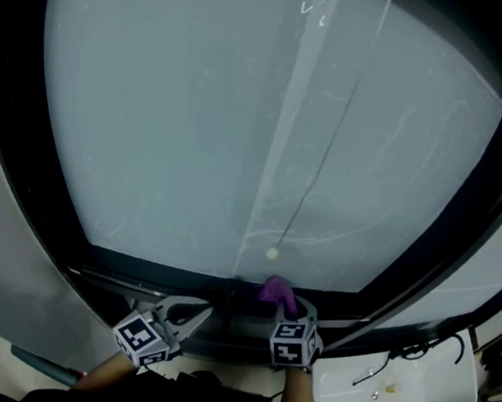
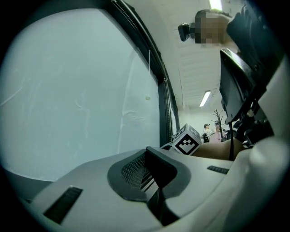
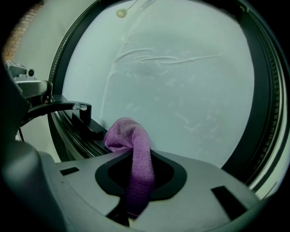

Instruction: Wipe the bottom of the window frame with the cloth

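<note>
A purple cloth (image 1: 275, 290) (image 3: 136, 149) is pinched in my right gripper (image 1: 285, 305) (image 3: 138, 177), which is shut on it. The cloth's folded end sticks out past the jaws and rests against the dark bottom window frame (image 1: 222, 302) (image 3: 74, 131), just below the frosted glass (image 1: 240, 132). My left gripper (image 1: 207, 310) (image 2: 150, 176) lies to the left along the same frame, jaws pointing right and shut with nothing between them. The left gripper view shows the right gripper's marker cube (image 2: 186, 140) just beyond the jaws.
A thin pull cord ending in a pale bead (image 1: 271, 253) (image 3: 121, 13) hangs over the glass above the cloth. A dark latch bracket (image 3: 68, 108) sits on the track to the left. A white ledge (image 1: 413, 396) with a black cable (image 1: 413, 351) lies lower right.
</note>
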